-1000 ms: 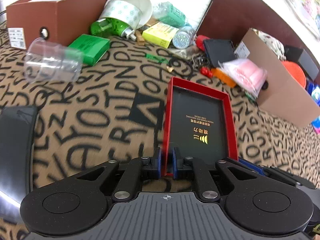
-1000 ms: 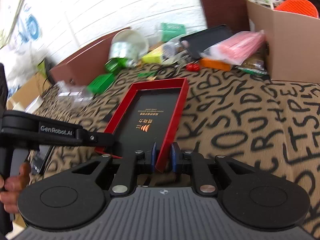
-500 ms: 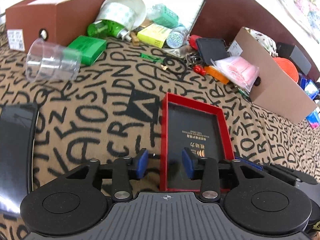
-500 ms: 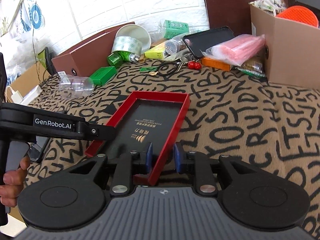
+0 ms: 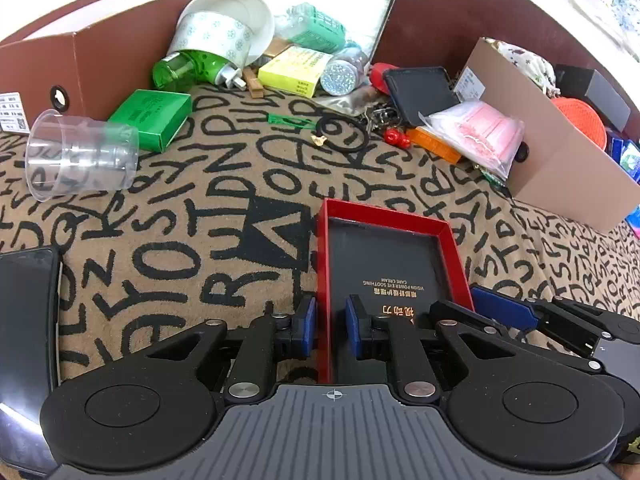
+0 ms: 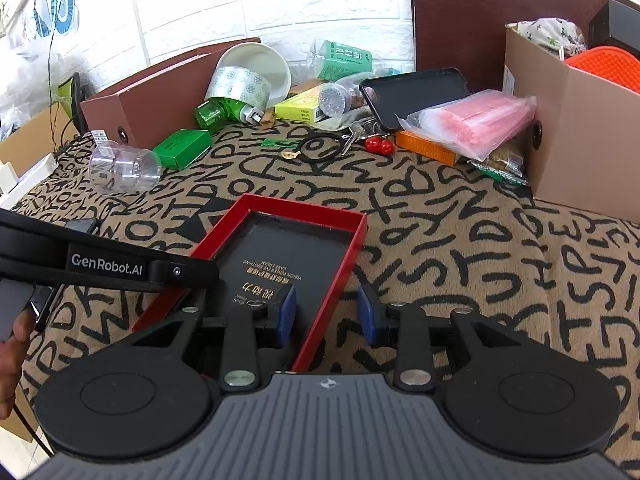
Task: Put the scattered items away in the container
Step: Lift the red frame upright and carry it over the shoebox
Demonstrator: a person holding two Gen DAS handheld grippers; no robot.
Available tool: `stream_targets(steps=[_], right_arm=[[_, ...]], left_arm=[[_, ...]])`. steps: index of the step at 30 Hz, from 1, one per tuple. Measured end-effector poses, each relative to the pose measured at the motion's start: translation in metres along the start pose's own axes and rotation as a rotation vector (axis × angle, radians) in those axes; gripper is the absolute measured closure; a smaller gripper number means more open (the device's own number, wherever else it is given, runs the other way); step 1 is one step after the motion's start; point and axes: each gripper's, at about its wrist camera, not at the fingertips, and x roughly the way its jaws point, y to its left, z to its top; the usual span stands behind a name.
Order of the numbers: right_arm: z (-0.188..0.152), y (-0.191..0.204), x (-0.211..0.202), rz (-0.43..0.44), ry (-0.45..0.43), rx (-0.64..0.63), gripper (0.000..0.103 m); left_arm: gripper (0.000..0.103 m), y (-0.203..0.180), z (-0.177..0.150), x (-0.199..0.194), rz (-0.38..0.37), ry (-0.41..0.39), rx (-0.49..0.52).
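A red tray with a black inside (image 5: 386, 260) lies flat on the patterned cloth; it also shows in the right wrist view (image 6: 280, 248). My left gripper (image 5: 330, 330) is open, its jaws either side of the tray's left wall without pinching it. My right gripper (image 6: 326, 312) is open wide astride the tray's right wall. Scattered items lie beyond: a clear plastic cup (image 5: 80, 156), a green box (image 5: 154, 118), a black ring (image 5: 344, 136), a green bottle (image 5: 188, 70), a yellow box (image 5: 294, 72), a pink bag (image 5: 476, 128).
A brown box (image 5: 92, 56) stands at the far left. A cardboard box (image 5: 560, 160) with things in it stands at the right. A dark phone (image 5: 24, 344) lies near left. A black phone case (image 6: 416, 94) leans at the back.
Both grippers let go of the red tray, which now lies flat on the cloth. The left jaws opened wide, then narrowed somewhat; the right jaws opened wider.
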Motion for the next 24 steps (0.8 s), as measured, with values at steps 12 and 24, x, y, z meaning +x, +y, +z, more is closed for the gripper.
stream_targets(steps=[12,24], right_arm=[[0.009,0.002,0.01,-0.002,0.008,-0.018,0.083],[0.032,0.009,0.011,0.028,0.008,-0.069,0.095]], left_arm=[[0.071,0.0,0.006,0.009,0.0,-0.005,0.005],[0.097,0.019,0.009,-0.01,0.004,-0.041,-0.044]])
